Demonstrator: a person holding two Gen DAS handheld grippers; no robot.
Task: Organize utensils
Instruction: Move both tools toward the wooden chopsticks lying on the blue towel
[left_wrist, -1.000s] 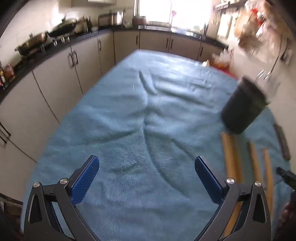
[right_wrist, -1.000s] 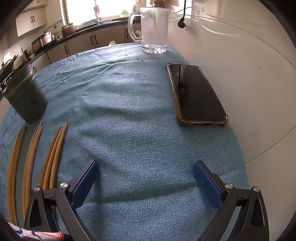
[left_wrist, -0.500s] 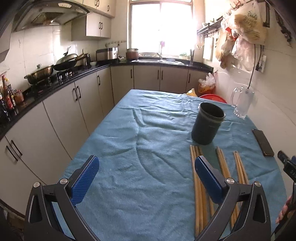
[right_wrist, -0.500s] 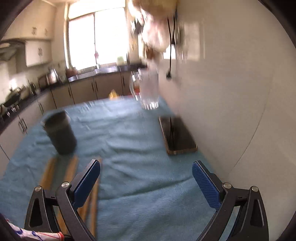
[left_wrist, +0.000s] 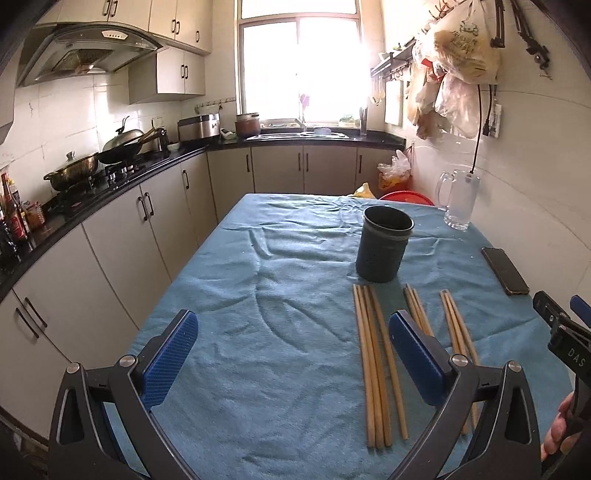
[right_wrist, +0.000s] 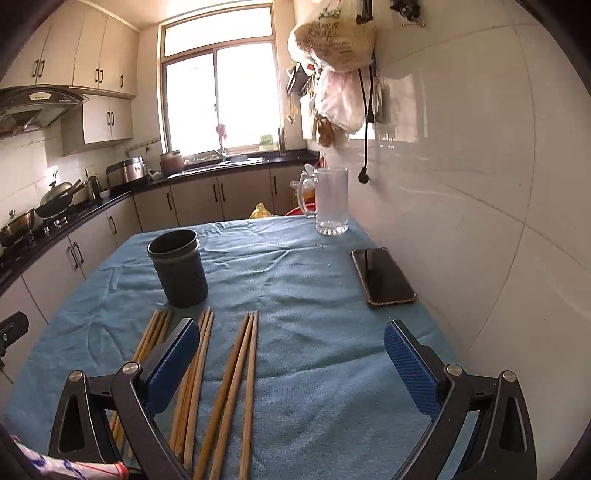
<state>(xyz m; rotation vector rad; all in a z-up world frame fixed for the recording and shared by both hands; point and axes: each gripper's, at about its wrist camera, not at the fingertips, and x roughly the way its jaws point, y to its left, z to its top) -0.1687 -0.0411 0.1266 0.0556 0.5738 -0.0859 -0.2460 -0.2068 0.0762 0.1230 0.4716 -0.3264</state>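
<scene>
Chopsticks (right_wrist: 236, 373) are lying flat in three bunches on the blue cloth (left_wrist: 280, 258), side by side, pointing at the dark cup (right_wrist: 179, 268). That cup is standing up just past their far ends. I am holding my left gripper (left_wrist: 293, 350) above the cloth with its blue pads wide apart and nothing between them. My right gripper (right_wrist: 291, 362) is hanging over the chopsticks, its pads wide apart too, gripping nothing. A phone (right_wrist: 382, 277) is lying flat near the wall, well apart from the sticks. A glass mug (right_wrist: 328, 201) is standing at the far end of the cloth.
</scene>
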